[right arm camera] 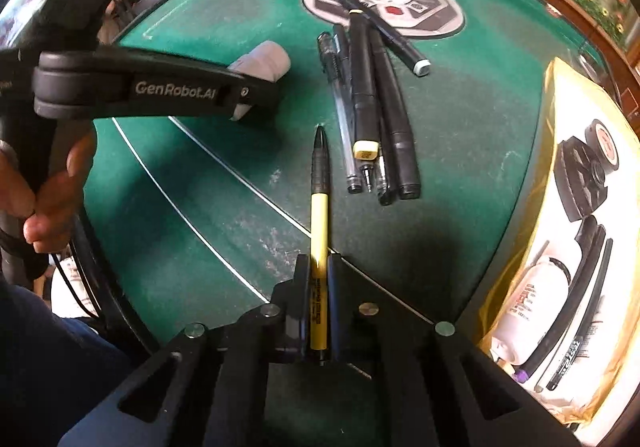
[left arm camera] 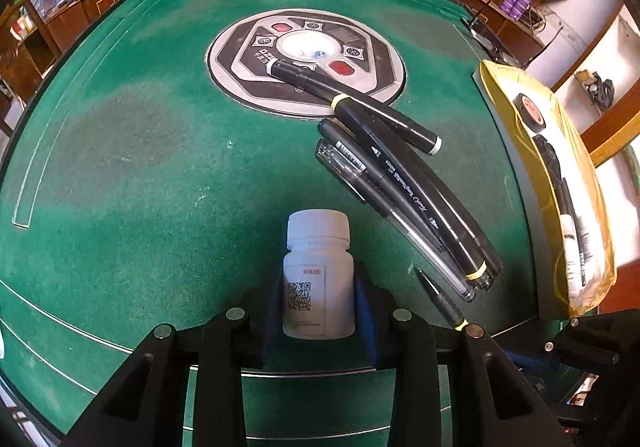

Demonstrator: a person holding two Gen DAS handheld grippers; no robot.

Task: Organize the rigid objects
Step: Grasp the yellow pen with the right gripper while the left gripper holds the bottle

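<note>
Two jaws pairs, each clamped: left on white bottle [left arm camera: 319,279], right on yellow pen [right arm camera: 319,247].

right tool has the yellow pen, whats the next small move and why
Probably carry the yellow pen forward and lay it beside the pile of pens on the green table. The right tool is shut on it, tip aimed toward that pile, and the other pens already lie grouped there.
</note>
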